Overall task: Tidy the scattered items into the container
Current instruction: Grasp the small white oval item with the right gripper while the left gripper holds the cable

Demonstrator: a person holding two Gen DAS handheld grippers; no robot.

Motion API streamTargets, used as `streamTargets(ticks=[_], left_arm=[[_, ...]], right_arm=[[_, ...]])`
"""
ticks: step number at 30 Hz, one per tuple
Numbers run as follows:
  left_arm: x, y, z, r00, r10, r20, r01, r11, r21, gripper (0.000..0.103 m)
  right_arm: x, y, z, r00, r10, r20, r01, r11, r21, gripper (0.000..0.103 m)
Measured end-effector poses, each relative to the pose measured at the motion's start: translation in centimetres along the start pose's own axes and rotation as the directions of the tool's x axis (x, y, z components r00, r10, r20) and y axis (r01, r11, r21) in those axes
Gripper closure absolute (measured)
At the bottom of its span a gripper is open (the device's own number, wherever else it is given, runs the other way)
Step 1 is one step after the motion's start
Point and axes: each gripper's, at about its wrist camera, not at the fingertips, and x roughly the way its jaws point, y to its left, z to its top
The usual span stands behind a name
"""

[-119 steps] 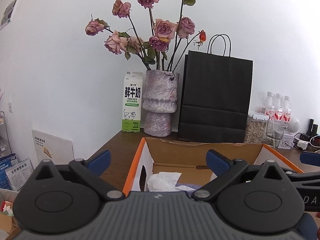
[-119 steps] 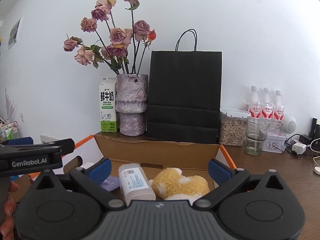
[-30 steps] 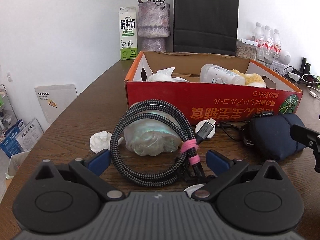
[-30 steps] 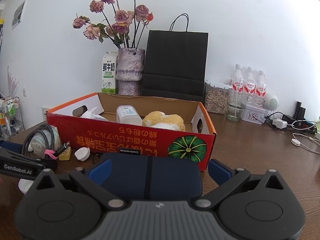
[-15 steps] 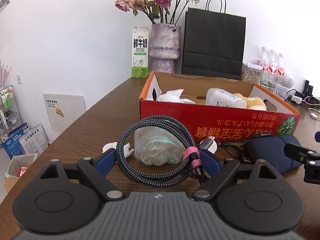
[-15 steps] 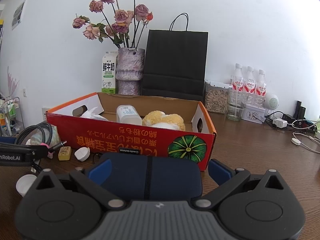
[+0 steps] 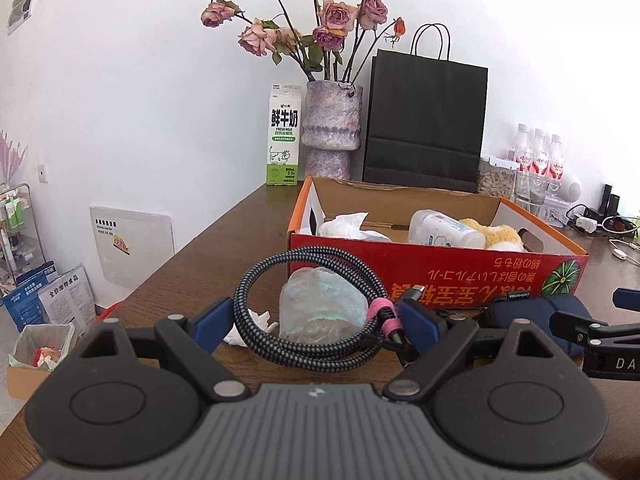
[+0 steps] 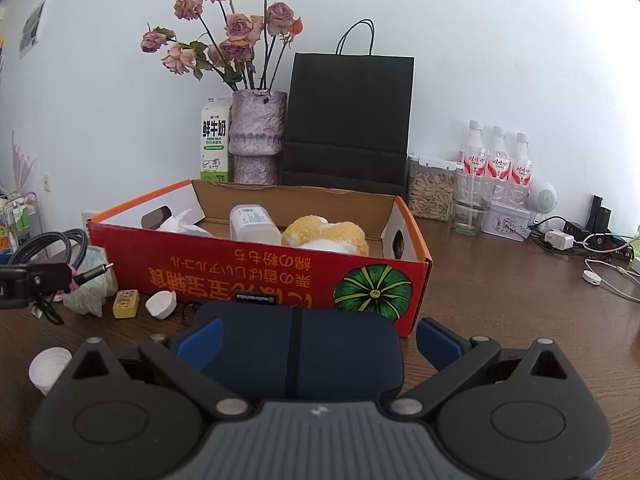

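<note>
Left gripper (image 7: 316, 320) is clamped on the coiled braided cable (image 7: 308, 304), blue pads (image 7: 214, 322) pressing either side of the coil, pink tie at its right edge; the coil looks lifted off the wooden table (image 7: 224, 256). Its jaws have just been closing, with the cable between them. Behind the coil, a crumpled iridescent plastic bag (image 7: 320, 304) sits on the table, white tissue scrap (image 7: 248, 326) just beside it on the left. Right gripper (image 8: 318, 340) stands apart, pads either side of the dark blue zip case (image 8: 296, 348) but not pressing on it; case lies flat on the table, just in front of the red cardboard box (image 8: 256, 276). Box already holds a white crumpled tissue (image 8: 182, 222), a white plastic bottle (image 8: 254, 224) on its side and a yellow plush toy (image 8: 328, 236). Loose on the table left of the case: small yellow block (image 8: 126, 304), white cap (image 8: 162, 304), small white paper cup (image 8: 50, 368). Behind the box stand a milk carton (image 8: 216, 140), a vase of dried roses (image 8: 256, 136) and a black paper bag (image 8: 348, 120).
</note>
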Motion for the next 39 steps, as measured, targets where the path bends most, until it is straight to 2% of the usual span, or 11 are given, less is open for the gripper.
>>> streamTargets(ticks=[6,10,17,20,23,25,27,31,39], left_arm=[[-1.0,0.4,0.5,1.000,-0.010,0.024,0.010,1.000,-0.012,0.013],[-2.0,1.2,0.8,0.999,-0.007,0.042,0.007,1.000,-0.010,0.013],[-2.7,3.0,1.0,0.998,0.025,0.051,-0.023,0.999,-0.030,0.013],[-2.7,3.8,1.0,0.998,0.038,0.051,-0.036,0.999,-0.038,0.013],[-2.7,4.6,0.9,0.998,0.046,0.051,-0.043,0.998,-0.050,0.013],[-2.7,5.2,0.8,0.997,0.049,0.053,-0.046,0.997,-0.057,0.013],[-2.7,5.6,0.8,0.997,0.051,0.053,-0.048,0.997,-0.062,0.013],[-2.5,6.4,0.6,0.997,0.052,0.050,-0.048,0.996,-0.071,0.013],[-1.6,7.6,0.4,0.998,0.047,0.033,-0.044,0.996,-0.084,0.013]], right_arm=[[-0.1,0.3,0.0,1.000,-0.009,0.001,0.009,1.000,-0.014,0.000],[-0.4,1.6,-0.1,1.000,0.010,0.014,-0.009,0.997,-0.081,0.000],[-0.2,5.8,0.8,0.993,0.114,0.026,-0.108,0.981,-0.161,0.004],[0.6,7.5,1.6,0.989,0.148,0.018,-0.142,0.972,-0.187,0.014],[1.9,8.8,2.3,0.984,0.178,-0.018,-0.178,0.968,-0.178,0.032],[2.8,9.4,2.7,0.978,0.200,-0.051,-0.206,0.965,-0.162,0.049],[3.8,9.8,2.9,0.972,0.217,-0.086,-0.228,0.963,-0.141,0.061],[5.5,10.5,3.3,0.965,0.226,-0.130,-0.240,0.965,-0.106,0.071],[7.7,11.2,3.3,0.956,0.223,-0.190,-0.240,0.968,-0.071,0.072]])
